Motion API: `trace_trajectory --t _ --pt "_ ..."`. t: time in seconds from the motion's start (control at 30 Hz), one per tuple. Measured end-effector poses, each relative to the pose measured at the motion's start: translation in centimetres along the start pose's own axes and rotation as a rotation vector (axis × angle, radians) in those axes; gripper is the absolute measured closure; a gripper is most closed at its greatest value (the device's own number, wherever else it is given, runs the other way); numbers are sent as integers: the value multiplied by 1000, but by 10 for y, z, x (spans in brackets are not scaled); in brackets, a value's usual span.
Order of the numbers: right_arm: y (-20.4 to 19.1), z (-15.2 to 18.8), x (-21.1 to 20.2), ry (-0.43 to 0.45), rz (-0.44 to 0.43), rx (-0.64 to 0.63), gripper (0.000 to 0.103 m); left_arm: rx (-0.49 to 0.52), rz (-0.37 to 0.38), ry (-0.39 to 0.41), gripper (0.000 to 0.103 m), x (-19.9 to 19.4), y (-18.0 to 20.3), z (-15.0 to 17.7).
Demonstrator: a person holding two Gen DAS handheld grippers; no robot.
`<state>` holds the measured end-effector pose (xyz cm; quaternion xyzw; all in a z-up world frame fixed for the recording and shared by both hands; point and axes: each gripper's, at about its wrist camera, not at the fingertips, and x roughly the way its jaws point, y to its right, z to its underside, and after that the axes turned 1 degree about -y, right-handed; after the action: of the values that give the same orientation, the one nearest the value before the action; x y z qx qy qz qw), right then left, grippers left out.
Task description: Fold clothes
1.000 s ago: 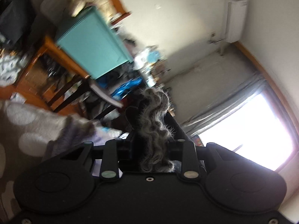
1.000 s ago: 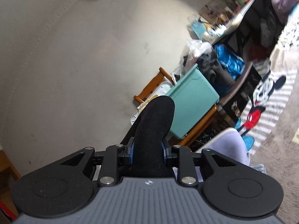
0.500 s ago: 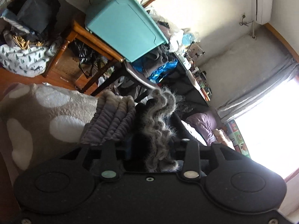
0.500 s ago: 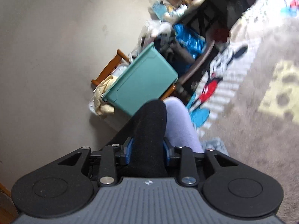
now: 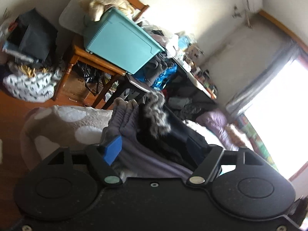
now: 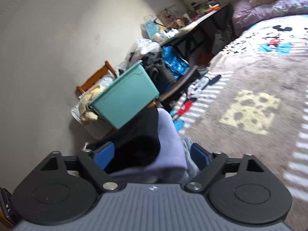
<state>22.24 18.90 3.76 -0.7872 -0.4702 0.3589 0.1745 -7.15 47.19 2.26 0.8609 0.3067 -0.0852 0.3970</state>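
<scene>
Left gripper point(image 5: 154, 150) spread wide, jaws just opened, pads off the cloth. Between them, loose: black garment point(image 5: 173, 134) with grey fur trim point(image 5: 156, 113) and ribbed purple-grey knit point(image 5: 127, 119), lying over spotted blanket point(image 5: 63, 123). Right gripper point(image 6: 152, 154) likewise just opened; black and lavender fabric point(image 6: 167, 134) bunched between the parted pads, unclamped, above patterned bedspread point(image 6: 250, 105).

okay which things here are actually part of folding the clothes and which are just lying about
Part of the job:
- black garment with grey fur trim
- lavender garment
- left gripper, jaws just opened
- right gripper, jaws just opened

Lying about:
- teal bin
- wooden chair
- cluttered desk
</scene>
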Motion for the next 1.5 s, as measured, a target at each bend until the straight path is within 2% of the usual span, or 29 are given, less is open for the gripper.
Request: trace_trajectory --t 0.03,0.1,0.17,0.27,0.37,0.47,0.57,0.67,0.8,0.9,1.17,1.5 --pt "-4 2 -8 -7 20 -2 6 35 -5 -3 19 -6 6 1" --pt "-12 7 -20 -14 44 -10 0 105 -19 -8 5 -18 17 2" --pt "-22 11 -32 -25 69 -17 0 186 -35 -17 0 -30 33 4" --pt "-36 16 -44 -52 94 -33 0 313 -90 -30 0 -45 59 8" --pt "-54 20 -56 -74 130 -84 0 428 -182 -24 0 -57 83 17" --pt "-70 26 -69 -88 171 -152 0 503 -194 -23 0 -69 98 28" --pt "-83 32 -81 -98 214 -216 0 511 -185 -50 0 -82 104 31" --pt "-93 36 -93 -107 246 -263 0 544 -244 -75 0 -89 115 36" --pt "-104 40 -107 -103 277 -316 0 582 -297 -46 0 -98 124 44" --pt "-111 42 -116 -94 295 -339 0 596 -306 -42 0 -104 128 47" --pt "-123 50 -126 -105 298 -355 0 626 -315 -48 0 -115 136 56" --pt "-138 61 -130 -116 289 -373 0 617 -339 -38 0 -126 136 57"
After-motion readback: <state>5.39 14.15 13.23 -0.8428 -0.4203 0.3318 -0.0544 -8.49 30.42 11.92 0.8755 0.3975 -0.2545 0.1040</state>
